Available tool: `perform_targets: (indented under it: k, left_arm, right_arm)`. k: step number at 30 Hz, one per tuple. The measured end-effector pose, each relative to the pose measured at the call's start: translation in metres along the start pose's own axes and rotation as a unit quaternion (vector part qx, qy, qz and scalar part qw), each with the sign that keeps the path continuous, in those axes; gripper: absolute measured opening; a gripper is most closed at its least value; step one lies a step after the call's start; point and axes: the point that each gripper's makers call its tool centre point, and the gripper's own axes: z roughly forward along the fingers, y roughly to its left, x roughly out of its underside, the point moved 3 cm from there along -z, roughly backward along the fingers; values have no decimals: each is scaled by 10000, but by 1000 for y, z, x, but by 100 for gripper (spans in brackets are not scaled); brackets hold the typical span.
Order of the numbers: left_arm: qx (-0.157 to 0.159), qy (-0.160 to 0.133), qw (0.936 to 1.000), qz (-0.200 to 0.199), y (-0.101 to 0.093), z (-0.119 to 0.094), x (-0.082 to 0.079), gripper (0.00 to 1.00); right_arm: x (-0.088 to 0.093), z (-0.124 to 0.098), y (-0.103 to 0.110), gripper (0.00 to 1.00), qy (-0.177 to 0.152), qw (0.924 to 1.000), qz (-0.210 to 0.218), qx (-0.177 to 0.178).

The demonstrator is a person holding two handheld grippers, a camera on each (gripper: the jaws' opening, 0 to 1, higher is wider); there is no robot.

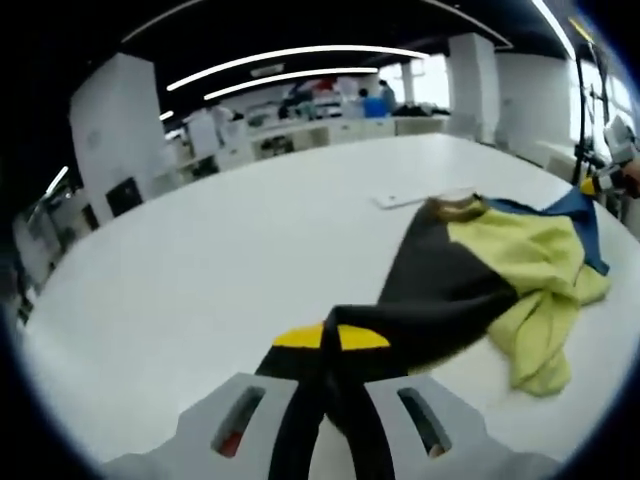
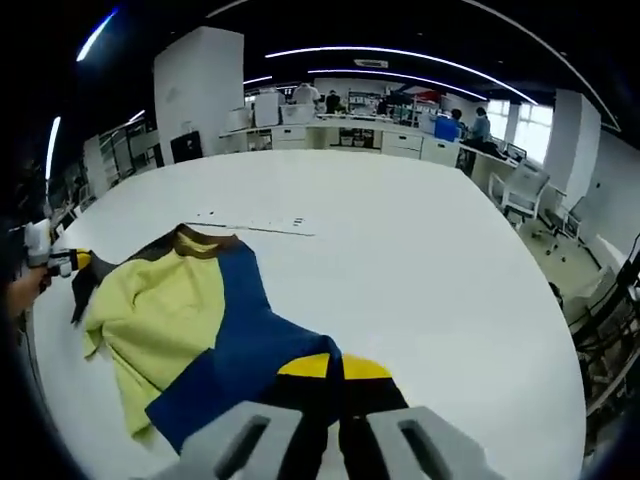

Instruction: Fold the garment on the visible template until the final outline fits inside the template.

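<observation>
Clearly, the left gripper point(image 1: 331, 400) has its two pale jaws pressed together on a black fold of the garment point(image 1: 470, 285), the cloth squeezed into a dark strip that rises between them past the yellow pads at the tips. The right gripper point(image 2: 333, 410) does likewise, its jaws pinched on a dark edge of the garment point(image 2: 200, 325) where the blue panel ends. How much cloth lies inside either pinch cannot be told, since the jaws hide it. From the left gripper view the garment stretches away toward 2 o'clock over the white table point(image 1: 200, 290): a black panel nearest, yellow-green cloth bunched beyond it, a blue strip along the far edge, a brown collar at the top. From the right gripper view it spreads toward 10 o'clock, with blue nearest, yellow-green beyond, and the brown collar farthest. Just past the collar lies a thin, flat white sheet point(image 2: 255, 225) on the table, hard to separate from the tabletop; the left gripper view shows it point(image 1: 420, 197) as a pale sliver at 1 o'clock. Each view catches the other gripper at its rim: the right one at 3 o'clock in the left view, the left one at 9 o'clock in the right view, too small and cut off to read. Desks and people in the background are blurred.
</observation>
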Motion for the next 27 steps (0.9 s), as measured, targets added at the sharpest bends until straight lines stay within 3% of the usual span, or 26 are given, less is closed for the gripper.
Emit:
perform_targets:
  k: [11, 18, 27]
  left_arm:
    - [-169, 243, 9996, 44, 23, 13, 7, 0]
    - [-398, 308, 9984, 240, 37, 24, 3, 0]
    - [-427, 397, 9980, 229, 42, 33, 3, 0]
  right_arm:
    - [5, 24, -17, 0, 146, 9995, 290, 61]
    - [6, 35, -25, 0, 175, 9997, 121, 114]
    - [5, 44, -35, 0, 118, 9992, 313, 221]
